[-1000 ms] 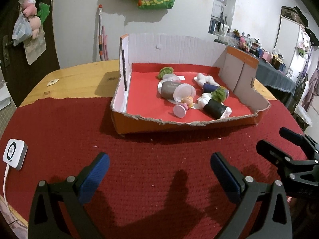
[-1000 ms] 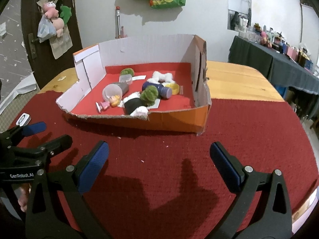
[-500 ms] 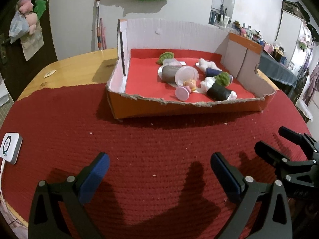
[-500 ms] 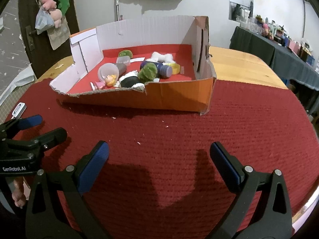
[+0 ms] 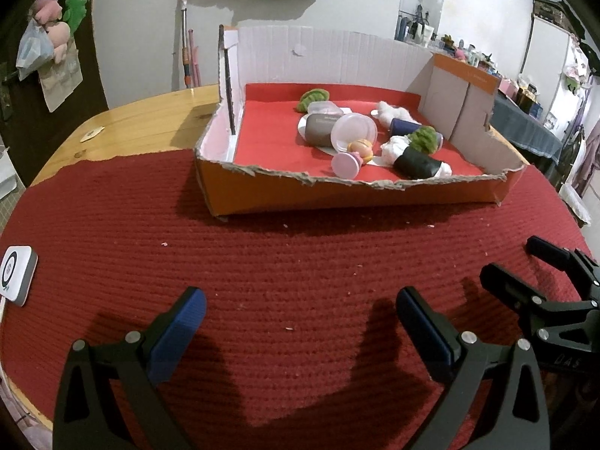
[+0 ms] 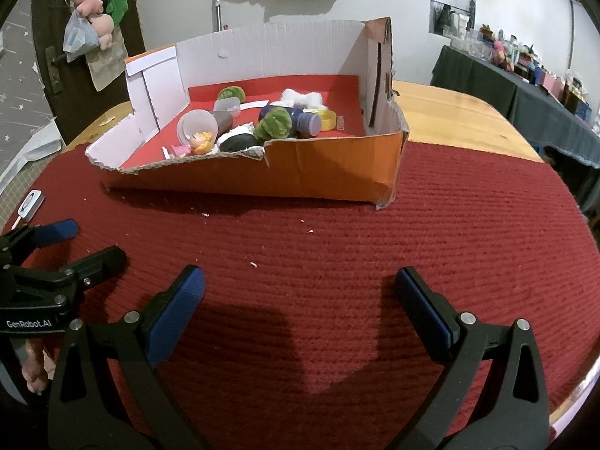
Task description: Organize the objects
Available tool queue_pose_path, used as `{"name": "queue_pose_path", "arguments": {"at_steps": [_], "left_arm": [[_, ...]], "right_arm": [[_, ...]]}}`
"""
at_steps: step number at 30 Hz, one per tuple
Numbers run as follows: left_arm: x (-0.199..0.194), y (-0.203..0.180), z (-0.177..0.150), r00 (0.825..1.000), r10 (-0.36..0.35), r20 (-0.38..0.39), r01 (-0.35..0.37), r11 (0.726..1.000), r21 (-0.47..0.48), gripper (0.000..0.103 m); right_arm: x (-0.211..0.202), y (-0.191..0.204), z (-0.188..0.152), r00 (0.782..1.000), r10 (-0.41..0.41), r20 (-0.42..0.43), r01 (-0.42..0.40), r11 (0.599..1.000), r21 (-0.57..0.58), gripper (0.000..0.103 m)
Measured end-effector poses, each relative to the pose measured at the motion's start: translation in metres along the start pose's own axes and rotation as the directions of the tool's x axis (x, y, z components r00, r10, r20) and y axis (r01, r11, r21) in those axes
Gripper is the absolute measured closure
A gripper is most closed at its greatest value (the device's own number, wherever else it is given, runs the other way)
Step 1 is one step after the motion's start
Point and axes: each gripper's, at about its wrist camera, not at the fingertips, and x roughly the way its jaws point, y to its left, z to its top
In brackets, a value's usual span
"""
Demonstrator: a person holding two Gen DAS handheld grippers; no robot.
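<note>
An orange cardboard box (image 5: 337, 195) (image 6: 330, 172) with a red floor stands on the red mat ahead. Inside lie a small doll (image 5: 356, 150) (image 6: 195, 142), a clear plastic cup (image 5: 354, 129) (image 6: 197, 123), green fuzzy balls (image 5: 423, 138) (image 6: 273, 122), a dark blue bottle (image 6: 303, 120), a black roll (image 5: 416, 165) and white fluff (image 6: 300, 97). My left gripper (image 5: 300, 315) is open and empty above the mat, short of the box. My right gripper (image 6: 300, 300) is open and empty too. Each gripper shows in the other's view, the right one (image 5: 540, 273) and the left one (image 6: 63, 247).
A white device (image 5: 15, 275) (image 6: 32, 202) lies on the mat at the left edge. The wooden table (image 5: 150, 120) extends behind the mat. A dark-clothed side table (image 6: 506, 86) with clutter stands at right. Bags hang on the door (image 6: 90, 26) at left.
Both grippers have dropped lower and drawn closer to the box, which now looks larger and is seen more from the side. Both stay open and empty.
</note>
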Motion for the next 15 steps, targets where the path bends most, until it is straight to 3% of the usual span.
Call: {"name": "queue_pose_path", "arguments": {"at_steps": [15], "left_arm": [[0.0019,-0.0010,-0.0019,1.000,0.017,0.013,-0.018,1.000,0.013,0.000]], "right_arm": [[0.0017,-0.0001,0.0001,1.000,-0.003,-0.014,0.003,1.000,-0.006,0.000]]}}
